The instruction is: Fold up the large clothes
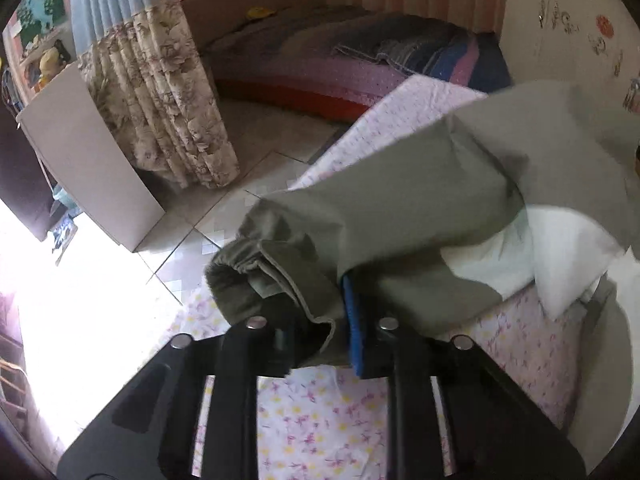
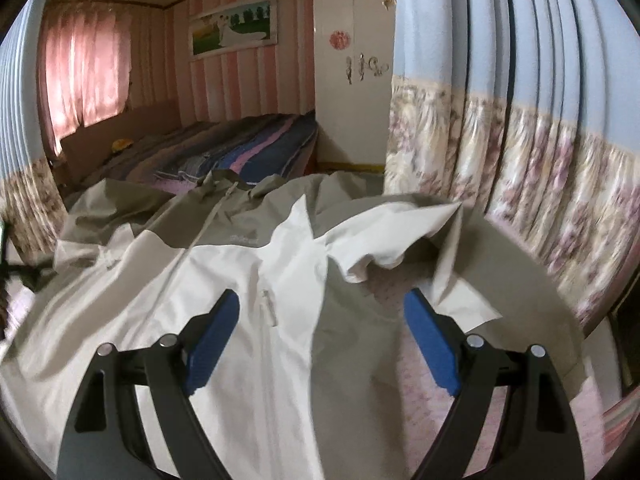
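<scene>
A large jacket in olive and white (image 2: 224, 280) lies spread on a bed with a floral sheet (image 1: 312, 420). In the left wrist view its olive sleeve (image 1: 380, 216) runs from the body toward me. The cuff (image 1: 272, 276) drapes over my left gripper (image 1: 320, 332). The jaws stand slightly apart with the cuff's hem hanging loosely between them, beside the blue pad (image 1: 356, 320). My right gripper (image 2: 320, 320) hovers wide open above the jacket's front near the zipper (image 2: 208, 232). Nothing is between its blue pads (image 2: 212, 340).
A floral and blue curtain (image 2: 520, 140) hangs close on the right. A second bed with a striped blanket (image 2: 240, 148) stands behind, across a tiled floor (image 1: 248, 148). A white wardrobe (image 2: 352, 80) stands at the back. A white board (image 1: 88, 152) leans at left.
</scene>
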Tool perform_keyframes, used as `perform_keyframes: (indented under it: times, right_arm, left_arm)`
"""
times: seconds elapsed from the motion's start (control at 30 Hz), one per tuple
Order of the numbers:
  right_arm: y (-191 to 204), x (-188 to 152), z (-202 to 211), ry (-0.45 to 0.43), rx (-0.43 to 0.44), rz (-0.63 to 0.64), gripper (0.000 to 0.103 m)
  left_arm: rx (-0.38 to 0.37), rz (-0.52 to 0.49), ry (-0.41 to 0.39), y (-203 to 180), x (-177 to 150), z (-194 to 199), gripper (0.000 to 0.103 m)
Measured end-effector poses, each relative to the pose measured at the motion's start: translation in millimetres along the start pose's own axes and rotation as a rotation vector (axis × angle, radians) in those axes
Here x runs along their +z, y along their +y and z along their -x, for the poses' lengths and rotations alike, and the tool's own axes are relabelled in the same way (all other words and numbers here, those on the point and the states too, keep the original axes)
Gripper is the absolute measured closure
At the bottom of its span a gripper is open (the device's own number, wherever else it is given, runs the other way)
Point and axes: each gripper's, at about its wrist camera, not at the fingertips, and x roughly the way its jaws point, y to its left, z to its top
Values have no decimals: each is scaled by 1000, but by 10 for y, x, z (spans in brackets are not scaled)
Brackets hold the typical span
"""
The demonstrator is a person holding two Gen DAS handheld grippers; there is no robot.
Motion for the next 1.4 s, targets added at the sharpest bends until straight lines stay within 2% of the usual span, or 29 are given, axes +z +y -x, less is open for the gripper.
perform_keyframes:
  times: [0.03, 0.13, 0.17, 0.27, 0.3, 0.37, 0.43, 0.47, 0.53, 0.57, 0.6, 0.63, 0.7, 0.9, 1.03, 1.13, 1.2, 1.4]
  right_arm:
    - [3, 5, 26, -8, -18, 17, 18]
    - [-32, 41, 83, -25, -60, 42, 18]
    - [-49, 52, 89, -27, -64, 40, 18]
    - [-94, 67, 85, -32, -65, 26, 18]
    - [-101, 64, 65, -30, -69, 26, 18]
    - [-107, 52, 39, -25, -73, 29, 18]
    - [-94, 29, -1, -12, -71, 30, 18]
    - [-85, 25, -17, -6, -68, 31, 18]
    - [-53, 23, -43, 3, -65, 42, 18]
    - [-33, 21, -38, 4, -66, 50, 18]
    - [-10, 19, -37, 3, -70, 62, 18]
    - [5, 18, -39, 2, -74, 71, 18]
    - [20, 11, -45, 4, -78, 82, 18]
    - [41, -44, -88, 24, -69, 78, 18]
    - [40, -83, -82, 33, -89, 104, 18]
    - [-23, -103, -44, 30, -99, 90, 18]
    - [-82, -118, -28, 31, -102, 73, 18]
    - [-201, -176, -80, 55, -112, 42, 18]
  left_arm:
    - [7, 4, -10, 56, 25, 46, 85]
    - [163, 29, -105, 402, 170, 290, 86]
    - [212, 78, -135, 665, 249, 403, 87]
    - [316, 167, -135, 1190, 352, 443, 89]
    - [328, 181, -114, 1328, 361, 393, 89]
    - [278, 222, -56, 1526, 312, 233, 89]
    - [265, 227, -14, 1558, 229, 91, 87]
    - [267, 230, 12, 1551, 161, 14, 81]
    - [257, 265, 26, 1587, 112, 3, 60]
    - [244, 287, 21, 1612, 83, 41, 37]
    - [224, 309, 6, 1653, 61, 90, 25]
    - [206, 330, -9, 1670, 40, 142, 22]
    - [173, 356, -15, 1617, -63, 253, 21]
    - [16, 390, 87, 1206, -299, 112, 21]
    - [46, 343, 108, 873, -310, -20, 21]
    - [63, 332, 138, 777, -267, -220, 20]
    - [65, 368, 141, 847, -232, -266, 18]
    - [-36, 612, 178, 1309, -371, -338, 16]
